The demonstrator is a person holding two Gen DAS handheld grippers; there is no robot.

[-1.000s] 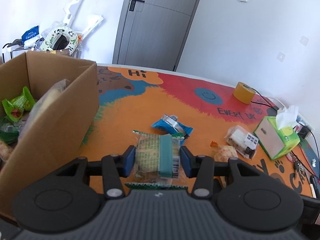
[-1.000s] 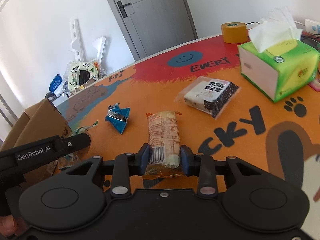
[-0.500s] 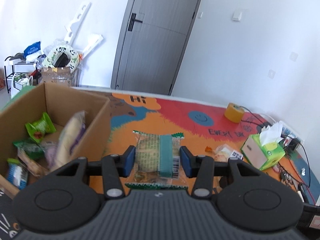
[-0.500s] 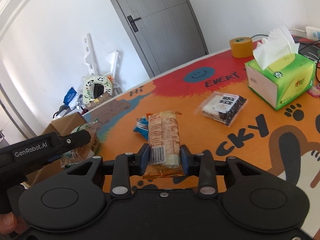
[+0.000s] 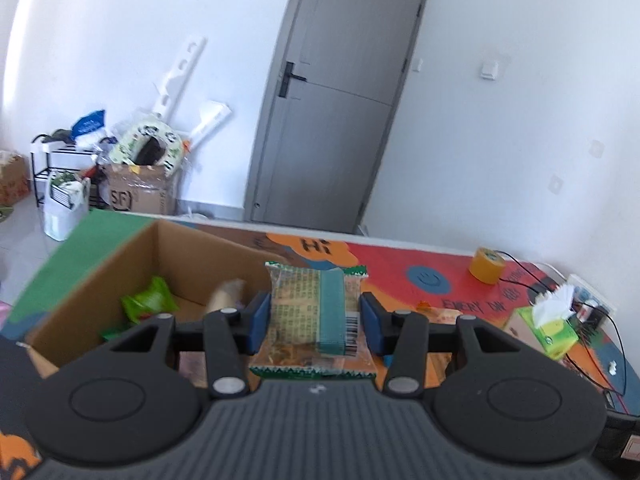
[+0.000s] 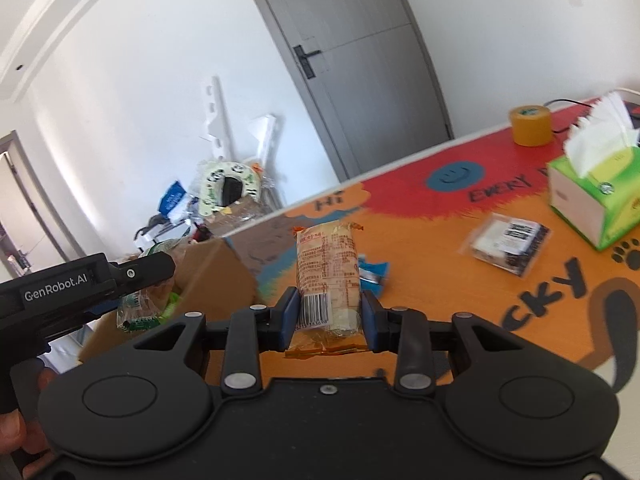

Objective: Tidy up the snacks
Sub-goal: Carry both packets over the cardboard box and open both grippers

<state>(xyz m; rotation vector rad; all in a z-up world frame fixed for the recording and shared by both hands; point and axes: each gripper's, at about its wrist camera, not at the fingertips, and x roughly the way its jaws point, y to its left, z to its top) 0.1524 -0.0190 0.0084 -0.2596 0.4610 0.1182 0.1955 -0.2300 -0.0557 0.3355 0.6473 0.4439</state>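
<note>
Orange-and-red printed mat (image 6: 460, 264) covers table; white walls, grey door (image 5: 336, 120) behind, clutter pile in corner

Yellow tape roll (image 6: 530, 126), green tissue box (image 6: 596, 200), clear-wrapped black-and-white snack (image 6: 506, 244), blue wrapper (image 6: 374, 274) lie on mat, well apart

Left gripper (image 5: 316, 320) pinches green-banded snack pack (image 5: 312, 312), held above open cardboard box (image 5: 100, 280); green packet (image 5: 150, 300) inside box

Right gripper (image 6: 328, 320) pinches orange-wrapped snack (image 6: 326, 276) above mat, near box; left tool sits between it and box

Left gripper (image 5: 316, 320) grips a green-banded snack packet (image 5: 314, 312) above the near right corner of an open cardboard box (image 5: 100, 276).
</note>
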